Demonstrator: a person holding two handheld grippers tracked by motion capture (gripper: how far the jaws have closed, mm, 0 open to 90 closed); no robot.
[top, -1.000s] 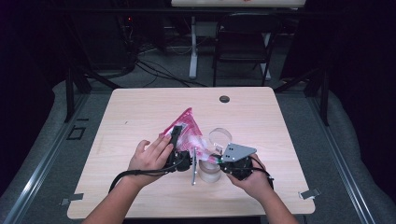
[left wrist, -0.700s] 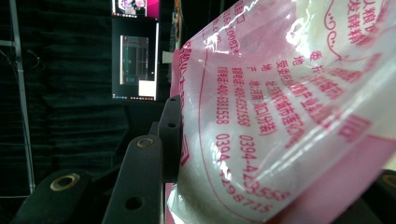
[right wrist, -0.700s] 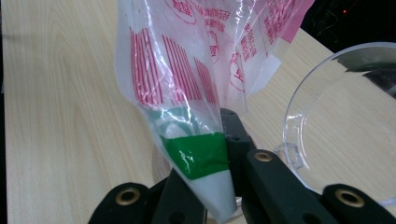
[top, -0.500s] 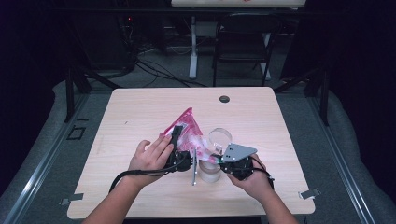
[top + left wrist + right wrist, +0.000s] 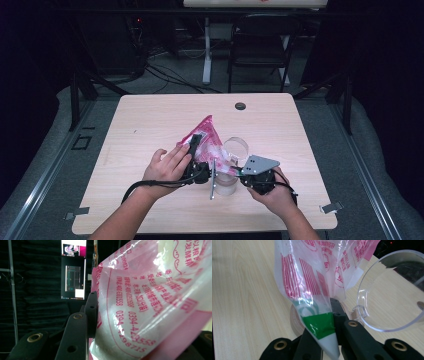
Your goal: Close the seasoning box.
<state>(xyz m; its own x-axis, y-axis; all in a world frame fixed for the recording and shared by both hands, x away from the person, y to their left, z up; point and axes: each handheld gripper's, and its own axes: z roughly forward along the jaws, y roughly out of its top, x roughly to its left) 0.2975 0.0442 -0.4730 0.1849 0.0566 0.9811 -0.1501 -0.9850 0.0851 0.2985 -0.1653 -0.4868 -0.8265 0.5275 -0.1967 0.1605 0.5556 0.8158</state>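
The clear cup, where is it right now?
In the high view the clear cup stands on the table a bit right of its middle, just right of the pink bag and beyond the right gripper, whose jaws pinch the bag's corner.

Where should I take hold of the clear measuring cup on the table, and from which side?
Grip the clear measuring cup by its open rim, one jaw inside and one outside, coming from the side away from the pink plastic bag. The thin, exposed wall suits a pinch, and the bag crowds the other side.
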